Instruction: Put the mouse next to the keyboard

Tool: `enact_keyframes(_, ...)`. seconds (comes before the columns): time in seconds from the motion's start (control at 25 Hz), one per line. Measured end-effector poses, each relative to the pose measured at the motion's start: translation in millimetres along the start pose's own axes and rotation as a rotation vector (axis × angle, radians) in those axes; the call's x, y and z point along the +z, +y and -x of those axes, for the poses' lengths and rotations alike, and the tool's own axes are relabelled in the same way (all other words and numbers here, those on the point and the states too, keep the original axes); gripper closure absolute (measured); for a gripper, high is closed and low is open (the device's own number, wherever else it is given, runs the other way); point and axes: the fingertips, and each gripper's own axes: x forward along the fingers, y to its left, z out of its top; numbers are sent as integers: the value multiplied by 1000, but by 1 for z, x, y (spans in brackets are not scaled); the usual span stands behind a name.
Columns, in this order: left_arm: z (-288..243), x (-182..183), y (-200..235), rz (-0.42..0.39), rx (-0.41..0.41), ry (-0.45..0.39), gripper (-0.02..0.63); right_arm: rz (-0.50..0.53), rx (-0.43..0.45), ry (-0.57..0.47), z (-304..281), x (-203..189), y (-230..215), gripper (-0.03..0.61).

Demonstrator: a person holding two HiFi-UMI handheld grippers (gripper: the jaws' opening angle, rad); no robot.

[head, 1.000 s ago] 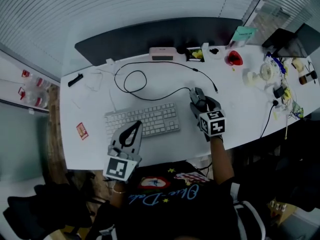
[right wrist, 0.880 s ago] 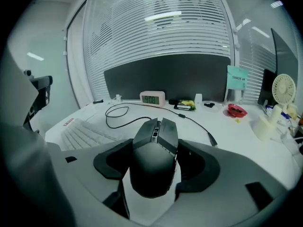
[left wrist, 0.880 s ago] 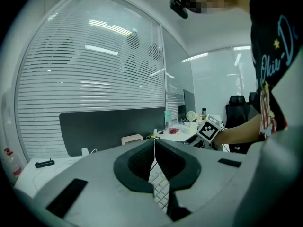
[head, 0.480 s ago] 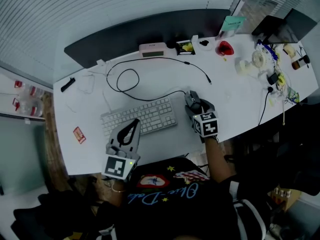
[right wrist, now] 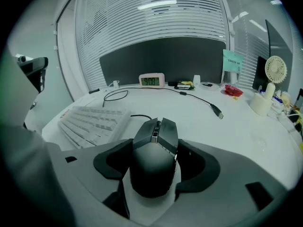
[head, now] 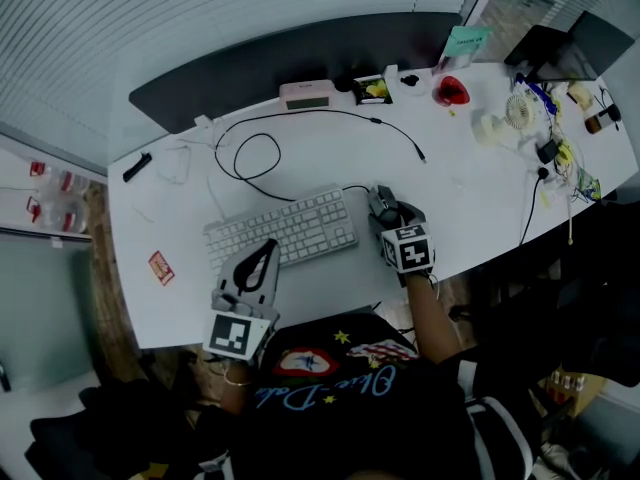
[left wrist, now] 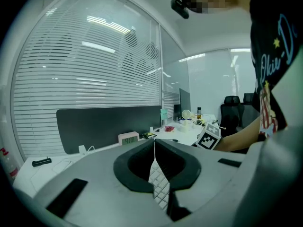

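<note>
A black wired mouse [head: 381, 201] [right wrist: 156, 143] sits between the jaws of my right gripper [head: 386, 211] [right wrist: 155, 161], which is shut on its sides. It is just right of the white keyboard [head: 282, 230] [right wrist: 90, 121], a small gap apart, with its nose towards the far side of the table. I cannot tell whether the mouse touches the table. My left gripper [head: 266, 253] [left wrist: 155, 144] is shut and empty, over the keyboard's near edge. A strip of keys [left wrist: 159, 184] shows through the slit between its jaws.
The white table [head: 470, 193] carries a looped black cable [head: 262, 156], a pink clock [head: 308, 95], a red bowl [head: 450, 93], a small fan [head: 520, 115] and clutter at the far right. A dark partition [head: 300, 58] runs behind. A red sticker [head: 160, 266] lies at the left.
My right gripper has carried the mouse left and nearer, closing the gap to the keyboard's right end. The left gripper has stayed where it was.
</note>
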Motion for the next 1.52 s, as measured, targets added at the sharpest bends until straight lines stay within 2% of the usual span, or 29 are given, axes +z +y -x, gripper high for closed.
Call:
enact_keyframes(0.64, 4, -1, 4, 9, 13, 1, 609, 9, 9, 17, -4, -5, 2, 298)
enact_keyframes(0.88, 3, 2, 5, 9, 16, -11, 609, -8, -5, -75, 13, 22, -2, 298)
enact_keyframes(1.04, 5, 4, 7, 13, 21, -21, 609, -28, 37, -160, 31, 46, 8, 302)
enact_keyframes(1.08, 5, 4, 7, 14, 22, -23, 609, -34, 44, -187, 37, 53, 10, 318)
enact_keyframes(1.16, 5, 6, 9, 17, 25, -31, 609, -29, 37, -248, 49, 69, 13, 428)
enact_keyframes(1.4, 6, 11, 15, 13, 36, -56, 609, 3, 38, -403, 82, 111, 27, 551)
enact_keyframes(1.52, 7, 11, 18, 14, 43, -60, 609, 5, 90, -464, 98, 128, 41, 569)
